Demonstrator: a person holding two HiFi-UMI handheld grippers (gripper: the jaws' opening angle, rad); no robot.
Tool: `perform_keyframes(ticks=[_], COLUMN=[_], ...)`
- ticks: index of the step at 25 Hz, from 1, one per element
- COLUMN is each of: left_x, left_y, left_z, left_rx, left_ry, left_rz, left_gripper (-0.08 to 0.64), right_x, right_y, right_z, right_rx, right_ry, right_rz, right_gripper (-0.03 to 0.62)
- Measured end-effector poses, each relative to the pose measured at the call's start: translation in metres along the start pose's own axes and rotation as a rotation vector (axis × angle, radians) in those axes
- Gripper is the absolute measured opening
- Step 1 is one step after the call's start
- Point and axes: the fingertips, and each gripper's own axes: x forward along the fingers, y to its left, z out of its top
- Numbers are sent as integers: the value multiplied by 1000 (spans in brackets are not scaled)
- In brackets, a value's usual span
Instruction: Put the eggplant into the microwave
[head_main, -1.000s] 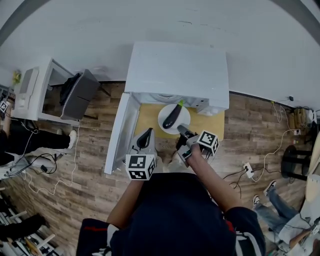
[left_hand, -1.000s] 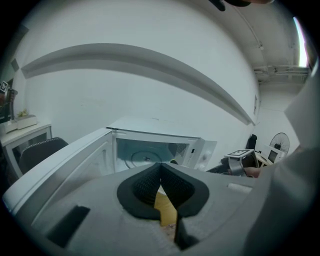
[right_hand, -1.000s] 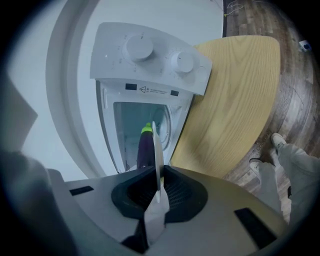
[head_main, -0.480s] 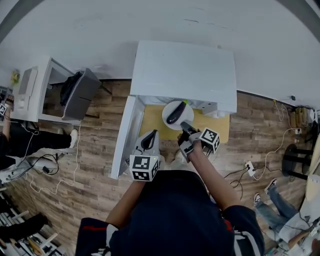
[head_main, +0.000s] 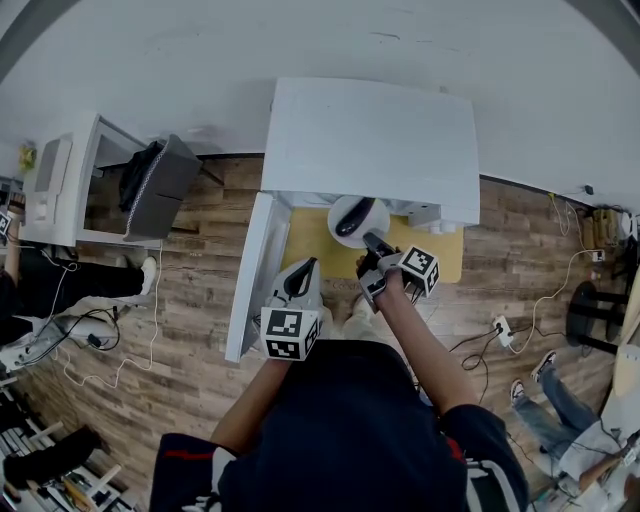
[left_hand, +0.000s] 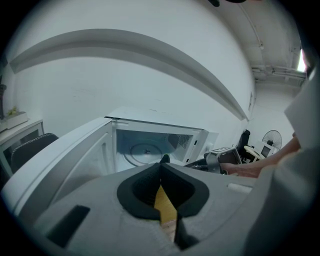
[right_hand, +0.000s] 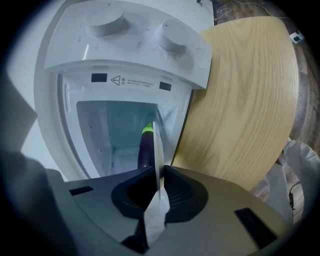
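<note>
A dark purple eggplant with a green stem lies on a white plate. My right gripper is shut on the plate's near rim and holds it at the mouth of the white microwave. In the right gripper view the plate shows edge-on between the jaws, with the eggplant beyond it in front of the cavity. The microwave door stands open to the left. My left gripper hovers shut and empty by the door, facing the cavity.
The microwave stands on a light wooden table; its two knobs sit beside the opening. A white side table with a black bag stands at the left. Cables and a power strip lie on the wood floor.
The right gripper has carried the plate and eggplant further toward the microwave opening, so the plate now sits partly under the oven's top edge. The left gripper has barely shifted.
</note>
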Motion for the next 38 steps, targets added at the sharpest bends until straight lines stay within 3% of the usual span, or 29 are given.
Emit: perform_keyframes(ticks=[13, 38], left_x=[6, 9], left_y=[2, 10], left_z=[-7, -14], left_rx=[1, -8], left_ry=[33, 49], left_rz=[-9, 2], left_gripper=[17, 17], right_x=[26, 66], right_y=[-4, -2], right_z=[11, 24], right_rx=[32, -21], right_ry=[-37, -88], right_rz=[-10, -43], right_gripper=[26, 25])
